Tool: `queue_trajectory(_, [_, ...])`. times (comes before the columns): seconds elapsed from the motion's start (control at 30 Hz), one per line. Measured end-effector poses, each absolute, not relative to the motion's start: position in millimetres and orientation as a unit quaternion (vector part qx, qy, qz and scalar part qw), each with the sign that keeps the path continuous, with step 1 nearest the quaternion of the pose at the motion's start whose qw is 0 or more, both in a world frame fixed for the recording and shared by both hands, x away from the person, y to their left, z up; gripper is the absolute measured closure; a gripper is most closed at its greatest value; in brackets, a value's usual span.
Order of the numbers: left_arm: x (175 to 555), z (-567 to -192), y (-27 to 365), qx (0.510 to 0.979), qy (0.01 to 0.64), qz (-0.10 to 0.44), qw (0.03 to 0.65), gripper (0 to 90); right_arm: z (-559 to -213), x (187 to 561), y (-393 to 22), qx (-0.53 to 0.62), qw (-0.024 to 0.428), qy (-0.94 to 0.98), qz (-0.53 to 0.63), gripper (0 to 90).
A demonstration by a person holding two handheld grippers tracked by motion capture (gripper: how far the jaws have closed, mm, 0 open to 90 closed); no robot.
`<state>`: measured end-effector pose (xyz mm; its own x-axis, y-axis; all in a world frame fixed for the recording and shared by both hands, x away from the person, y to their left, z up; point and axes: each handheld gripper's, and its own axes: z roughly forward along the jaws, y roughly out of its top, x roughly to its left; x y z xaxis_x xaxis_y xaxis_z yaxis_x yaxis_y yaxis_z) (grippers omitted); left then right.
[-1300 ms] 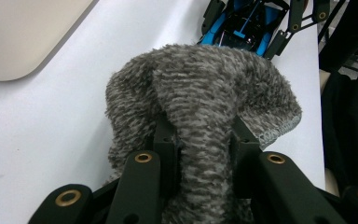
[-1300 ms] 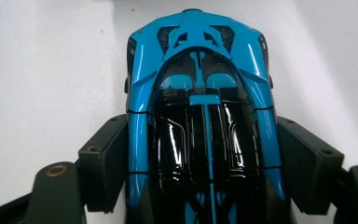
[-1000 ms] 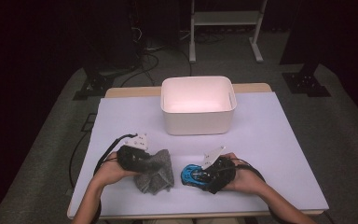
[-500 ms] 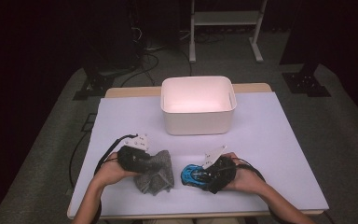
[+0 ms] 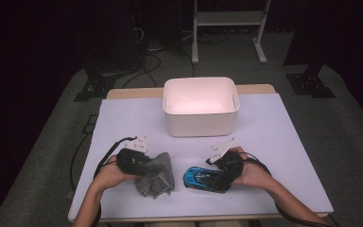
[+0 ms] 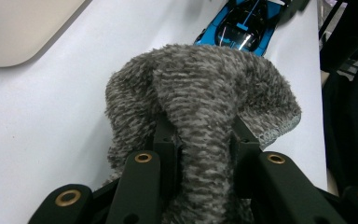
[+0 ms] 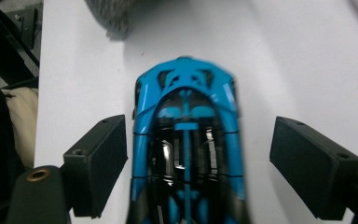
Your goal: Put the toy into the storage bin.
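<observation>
Your left hand-held gripper [image 5: 144, 163] pinches the grey fuzzy knitted cloth [image 6: 200, 93] on the white worktop [image 5: 274, 137], while the jaws of your right hand-held gripper [image 7: 200, 168] have just been opening and stand spread on either side of the blue-and-black toy sports car [image 7: 186, 140], clear of its flanks. The step in hand appears to be setting up the grasp on the car. It lies near the front edge, right of the cloth, its long axis running along the jaws and one end pointing toward the cloth, so the next move calls for closing squarely on its sides, then carrying it to the white rectangular plastic tub [image 5: 201, 111].

Both forearms are bare, no sleeves showing; the left gripper [image 5: 146, 163] and the right gripper [image 5: 216, 176] are black-bodied, each topped by a pale grey three-cornered plate and trailing a black cable; close up, the jaws are matte black blocks on black links pinned with brass-coloured rivets.
</observation>
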<state>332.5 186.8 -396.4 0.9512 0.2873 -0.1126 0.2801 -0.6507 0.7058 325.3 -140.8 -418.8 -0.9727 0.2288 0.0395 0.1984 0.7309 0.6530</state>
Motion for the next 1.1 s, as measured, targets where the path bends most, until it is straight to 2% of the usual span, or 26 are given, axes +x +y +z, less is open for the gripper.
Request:
queue_trajectory(0.43, [332.2, -398.9, 191.0, 0.903, 0.16, 0.004, 0.398, 70.1, -347.1, 363.5, -158.3, 0.099, 0.053, 0.923, 0.367, 23.9])
queue_trajectory(0.73, [332.2, -393.9, 192.8, 0.903, 0.156, 0.012, 0.4, 69.9, -307.2, 395.0, -150.8, 0.077, 0.083, 0.925, 0.362, 27.6])
queue_trajectory(1.1, [332.3, -395.4, 196.6, 0.902, 0.158, 0.011, 0.402, 69.8, -297.9, 434.5, -133.7, 0.067, 0.078, 0.933, 0.346, 29.5])
